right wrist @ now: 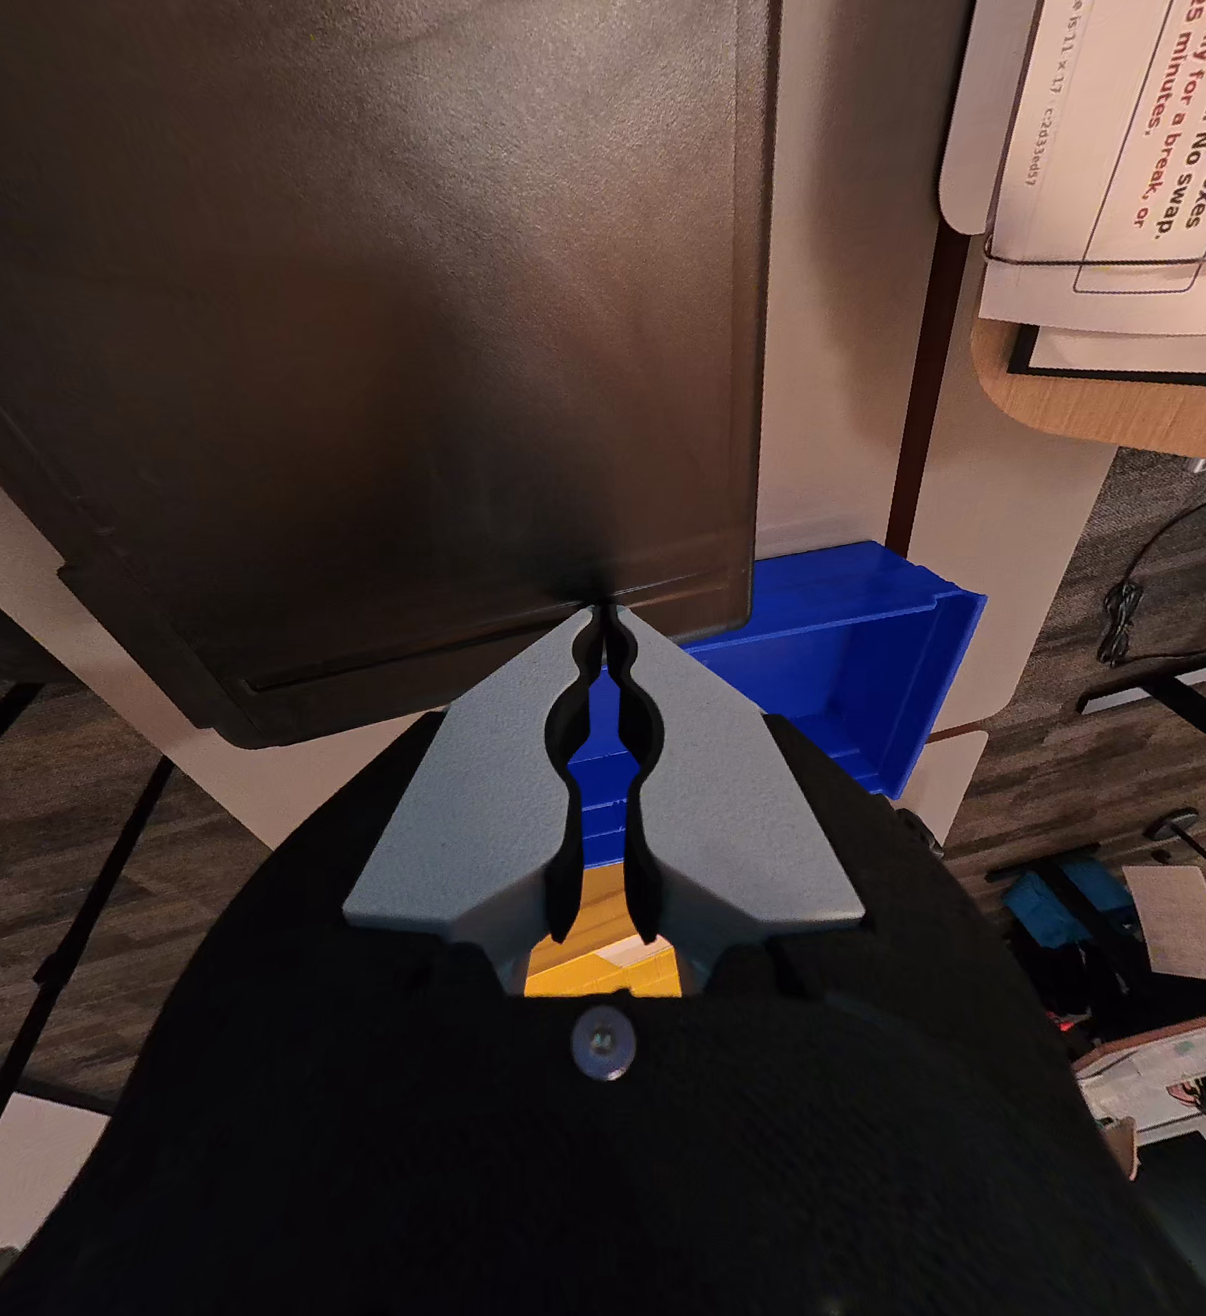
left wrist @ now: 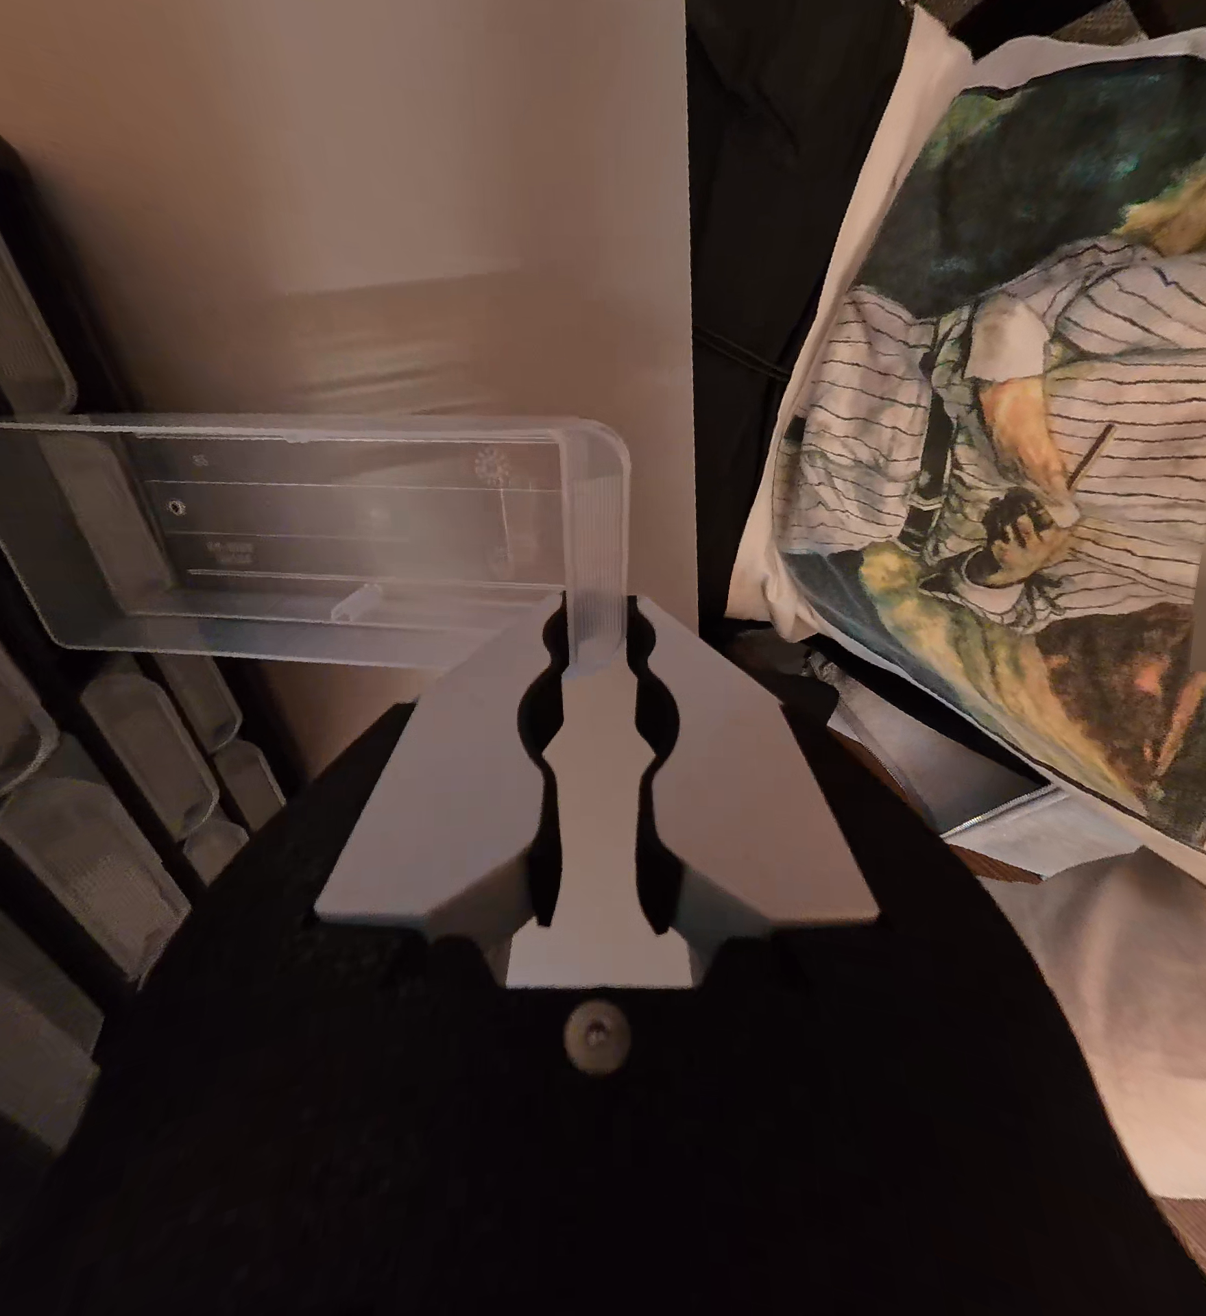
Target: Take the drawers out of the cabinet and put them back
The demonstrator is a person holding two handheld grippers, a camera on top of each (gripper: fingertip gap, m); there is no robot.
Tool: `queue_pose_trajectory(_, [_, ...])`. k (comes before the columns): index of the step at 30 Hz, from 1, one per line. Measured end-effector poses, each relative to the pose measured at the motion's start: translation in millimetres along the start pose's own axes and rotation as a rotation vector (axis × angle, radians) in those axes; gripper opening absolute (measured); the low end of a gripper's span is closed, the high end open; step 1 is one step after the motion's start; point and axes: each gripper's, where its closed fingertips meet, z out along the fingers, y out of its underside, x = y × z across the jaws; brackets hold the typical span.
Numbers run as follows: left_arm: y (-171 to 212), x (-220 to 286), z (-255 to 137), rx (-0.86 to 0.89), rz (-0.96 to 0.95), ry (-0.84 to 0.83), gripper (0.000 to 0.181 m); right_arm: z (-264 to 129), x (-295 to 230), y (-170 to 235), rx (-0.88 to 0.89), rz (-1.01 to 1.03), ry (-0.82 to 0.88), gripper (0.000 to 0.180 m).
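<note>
One clear drawer (left wrist: 286, 527) pinched by left gripper (left wrist: 596, 641); right gripper (right wrist: 603, 612) closed on cabinet (right wrist: 372, 320) edge

Clear glossy plastic drawer (left wrist: 286, 527); matt black textured plastic cabinet (right wrist: 372, 320); glossy blue plastic bin (right wrist: 870, 662).

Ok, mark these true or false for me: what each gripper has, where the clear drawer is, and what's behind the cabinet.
1. The left gripper is shut on the clear drawer's front tab. True.
2. The clear drawer holds screws. False: it looks empty.
3. The right gripper is open and free. False: it is pinched on the black cabinet's edge.
4. A blue bin lies beyond the cabinet in the right wrist view. True.
5. The clear drawer sits fully inside its slot. False: most of it is out, beside the drawer fronts.
</note>
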Motion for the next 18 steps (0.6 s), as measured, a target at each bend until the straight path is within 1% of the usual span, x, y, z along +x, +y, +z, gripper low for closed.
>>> queue_pose_trajectory(1, [0.9, -0.1, 0.3, -0.002, -0.003, -0.007, 0.012, 0.0, 0.0, -0.1, 0.002, 0.000, 0.001, 0.000])
queue_pose_trajectory(6, [7.0, -5.6, 0.2, -0.001, -0.036, -0.059, 0.011, 0.0, 0.0, 0.0, 0.012, 0.004, 0.000, 0.000])
queue_pose_trajectory(9, [1.5, -9.1, 1.7, 0.034, -0.054, -0.079, 0.011, 0.1, 0.0, 0.0, 0.005, 0.004, 0.001, 0.000])
queue_pose_trajectory(15, [-3.7, -16.1, 8.1, 0.036, -0.075, -0.139, 0.012, 0.2, -0.1, 0.0, -0.012, -0.001, 0.005, 0.000])
queue_pose_trajectory(18, [-0.9, -19.4, 6.4, 0.018, -0.083, -0.241, 0.013, 0.2, -0.1, 0.0, -0.012, -0.001, 0.005, 0.000])
